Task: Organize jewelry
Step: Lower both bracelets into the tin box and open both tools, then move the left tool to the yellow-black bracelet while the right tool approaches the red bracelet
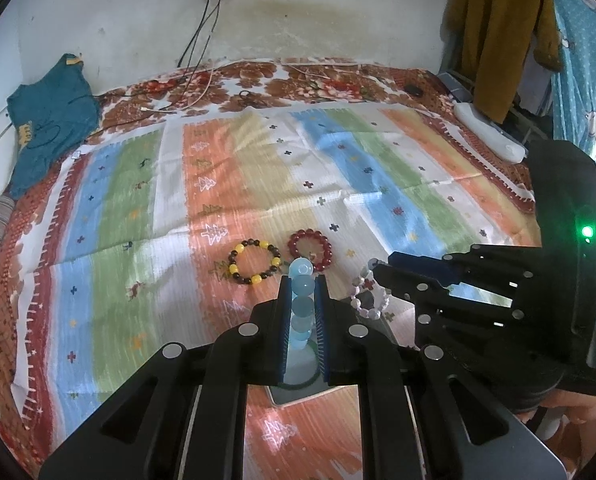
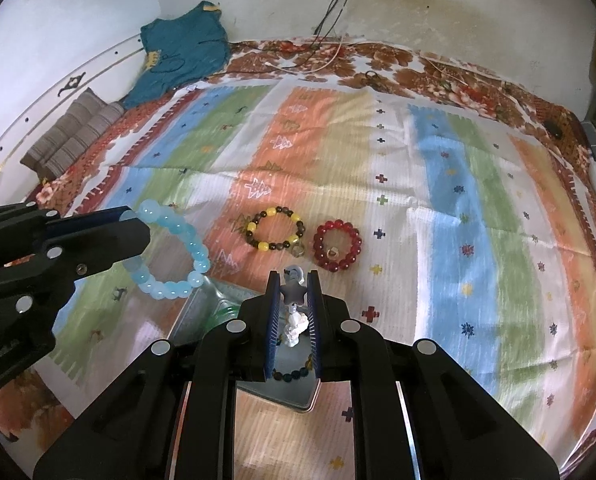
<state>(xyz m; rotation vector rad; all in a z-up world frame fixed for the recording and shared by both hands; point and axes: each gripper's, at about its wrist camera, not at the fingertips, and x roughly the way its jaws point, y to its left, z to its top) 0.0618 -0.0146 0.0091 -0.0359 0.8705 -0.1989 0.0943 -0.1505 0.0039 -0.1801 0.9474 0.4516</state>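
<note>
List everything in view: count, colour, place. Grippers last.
light blue bead bracelet: 1, pale blue, held in left gripper above the tray
pale bead bracelet: 1, white-pink with a star charm, held in right gripper
yellow and dark bead bracelet: 1, on the cloth, centre
red bead bracelet: 1, on the cloth, right of the yellow one
rings: 2 apparent, one by the yellow bracelet, one inside the red
metal tray: 1, silver, under the grippers
striped cloth: 1, multicolour, on the bed
teal garment: 1, far left
left gripper: shut
right gripper: shut
</note>
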